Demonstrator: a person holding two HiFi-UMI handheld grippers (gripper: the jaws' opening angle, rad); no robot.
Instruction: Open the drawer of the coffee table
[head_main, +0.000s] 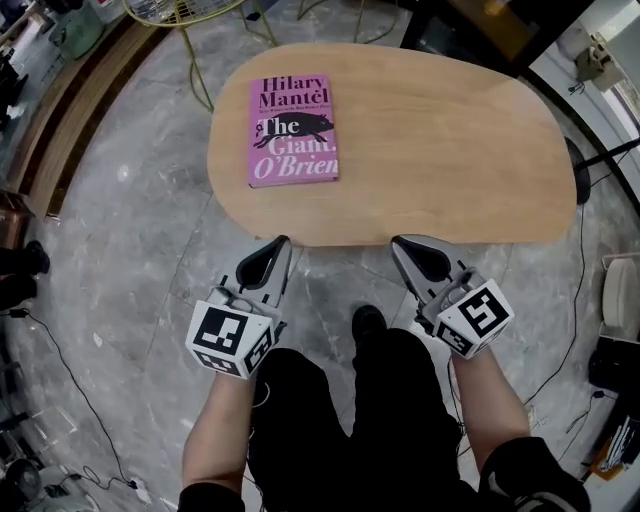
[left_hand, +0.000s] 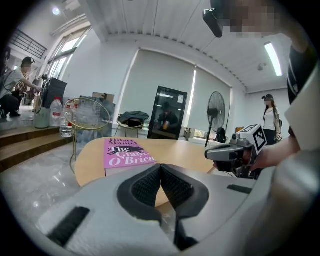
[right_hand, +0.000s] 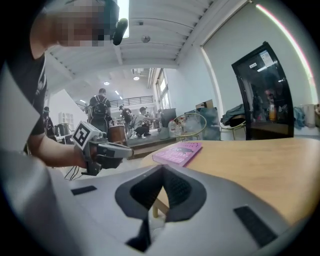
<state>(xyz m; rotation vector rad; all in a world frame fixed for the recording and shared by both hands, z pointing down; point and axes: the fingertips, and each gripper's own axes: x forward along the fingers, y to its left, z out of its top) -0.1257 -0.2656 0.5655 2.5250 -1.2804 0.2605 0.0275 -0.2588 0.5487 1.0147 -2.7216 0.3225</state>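
The coffee table (head_main: 450, 140) has a rounded wooden top; no drawer shows in any view. A pink book (head_main: 292, 130) lies on its left part. My left gripper (head_main: 281, 242) hovers at the table's near edge, left of centre, shut and empty. My right gripper (head_main: 398, 243) hangs at the same edge further right, also shut and empty. In the left gripper view the book (left_hand: 127, 154) lies beyond the closed jaws, and the right gripper (left_hand: 235, 152) shows at the right. The right gripper view shows the table top (right_hand: 260, 165), the book (right_hand: 179, 152) and the left gripper (right_hand: 102, 150).
The floor (head_main: 120, 230) is grey marble with cables running over it. A gold wire chair (head_main: 185, 12) stands behind the table, wooden steps (head_main: 60, 120) at the left. My legs (head_main: 350, 420) are just before the table. A fan (left_hand: 216, 117) and people stand far off.
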